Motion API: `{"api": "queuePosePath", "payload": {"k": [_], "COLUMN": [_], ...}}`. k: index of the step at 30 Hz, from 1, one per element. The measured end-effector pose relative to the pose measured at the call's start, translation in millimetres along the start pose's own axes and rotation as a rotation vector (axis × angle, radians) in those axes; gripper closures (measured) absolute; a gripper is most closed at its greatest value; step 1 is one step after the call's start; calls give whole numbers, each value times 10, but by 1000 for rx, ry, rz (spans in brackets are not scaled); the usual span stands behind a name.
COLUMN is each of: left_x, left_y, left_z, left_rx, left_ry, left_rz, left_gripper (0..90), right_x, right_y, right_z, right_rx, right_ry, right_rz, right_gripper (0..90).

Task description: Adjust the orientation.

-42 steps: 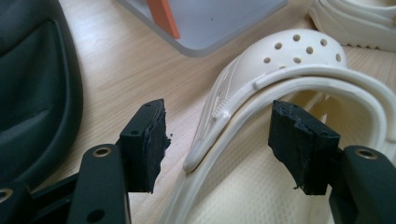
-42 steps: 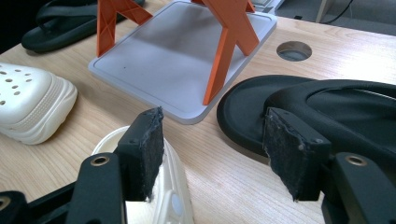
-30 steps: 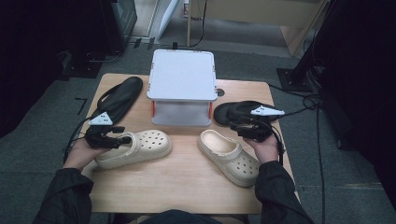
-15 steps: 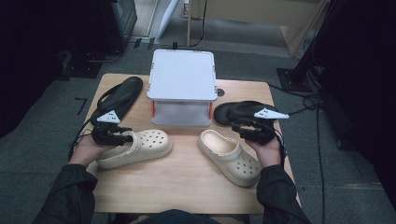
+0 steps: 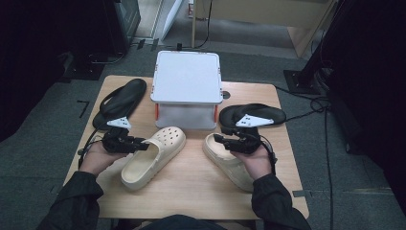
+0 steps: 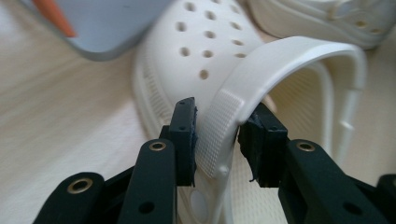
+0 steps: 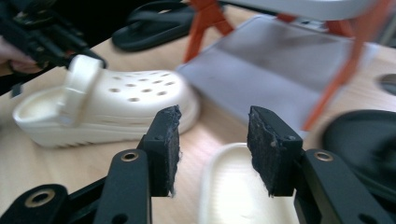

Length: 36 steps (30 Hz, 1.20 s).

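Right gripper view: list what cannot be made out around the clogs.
- Right clog: the bottom edge cuts it off; whether the jaws touch it is unclear.
- White box: blurred.
- Left clog: whether its strap is pinched or merely between the jaws is uncertain in the left gripper view.

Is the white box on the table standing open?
No, the white box has its lid shut flat on top in the high view.
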<state>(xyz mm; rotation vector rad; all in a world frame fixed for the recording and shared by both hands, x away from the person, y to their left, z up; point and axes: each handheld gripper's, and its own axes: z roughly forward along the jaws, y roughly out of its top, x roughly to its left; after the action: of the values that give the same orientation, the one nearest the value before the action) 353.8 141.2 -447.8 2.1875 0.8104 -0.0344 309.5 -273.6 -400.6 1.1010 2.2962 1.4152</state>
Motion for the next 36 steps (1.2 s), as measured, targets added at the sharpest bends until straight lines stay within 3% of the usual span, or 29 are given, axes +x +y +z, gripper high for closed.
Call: {"api": "queuePosePath", "payload": {"k": [2, 6, 12, 13, 15, 17, 19, 20, 23, 28, 30, 31, 32, 33, 36], "left_x": [-51, -47, 15, 74, 99, 125, 151, 156, 201, 241, 227, 214, 206, 194, 186], "left_y": [-6, -13, -61, -103, -135, -180, -210, -219, -268, -337, -349, -354, -358, -366, -368], "left_z": [11, -18, -251, -289, -291, -266, -216, -202, -195, -189, -154, -125, -108, -87, -80], "left_rx": [-4, -34, -135, -135, -120, -98, -91, -93, -65, -60, -41, -20, -10, 0, 8], "left_ry": [-18, -3, -28, -25, -10, -4, -5, 9, 51, 44, 38, 34, 30, 33, 29], "left_rz": [21, 38, 67, 35, 26, 19, 20, 26, 22, -11, -7, 0, 5, 12, 5], "left_gripper": [663, 540, 568, 594, 607, 621, 612, 559, 578, 585, 579, 572, 572, 594, 614], "right_x": [53, 236, 432, 502, 525, 629, 651, 684, 771, 837, 875, 899, 899, 942, 992], "right_y": [7, 7, -15, -23, -28, -58, -67, -88, -155, -240, -251, -239, -239, -226, -229], "right_z": [40, 201, 426, 528, 561, 707, 744, 824, 980, 1035, 1034, 1040, 1040, 1060, 1096], "right_rx": [7, 27, 26, 35, 38, 51, 56, 67, 103, 131, 123, 115, 115, 114, 113], "right_ry": [8, 48, 103, 116, 114, 116, 112, 108, 89, 107, 124, 153, 153, 183, 189], "right_rz": [-13, -47, -1, 3, -3, -8, -4, 3, -10, -48, -43, -20, -20, -4, -10], "right_gripper": [552, 562, 596, 618, 620, 621, 621, 621, 640, 639, 600, 521, 521, 453, 405]}}
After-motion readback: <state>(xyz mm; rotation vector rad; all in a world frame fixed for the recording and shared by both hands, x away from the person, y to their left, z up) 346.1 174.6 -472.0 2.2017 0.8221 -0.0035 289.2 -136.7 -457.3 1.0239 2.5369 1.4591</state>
